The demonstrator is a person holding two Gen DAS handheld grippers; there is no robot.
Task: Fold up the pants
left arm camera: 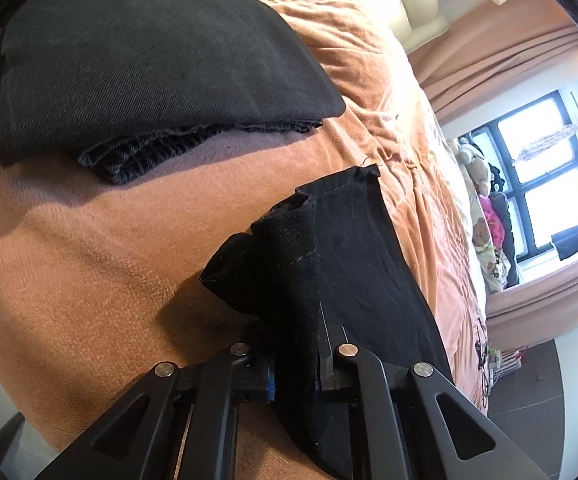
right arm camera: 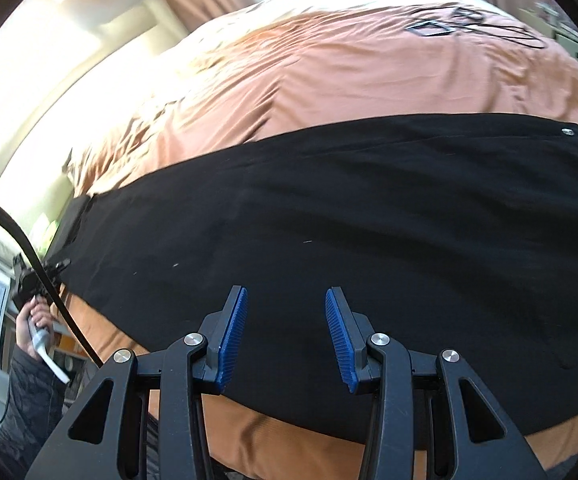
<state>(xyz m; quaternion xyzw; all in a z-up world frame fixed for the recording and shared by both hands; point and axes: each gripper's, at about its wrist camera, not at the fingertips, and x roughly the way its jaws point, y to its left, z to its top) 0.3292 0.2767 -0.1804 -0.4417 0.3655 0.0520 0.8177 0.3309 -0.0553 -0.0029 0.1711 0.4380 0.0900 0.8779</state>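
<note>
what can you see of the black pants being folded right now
The black pants look like dark woven cotton, spread in a wide band across the orange bedspread. A small metal button shows near one end. At the other end, a cuff with a hemmed edge and loose thread is bunched and lifted, clamped between the pads of the left tool. The right tool hovers open over the fabric, not gripping. A separate folded black garment lies apart from them.
</note>
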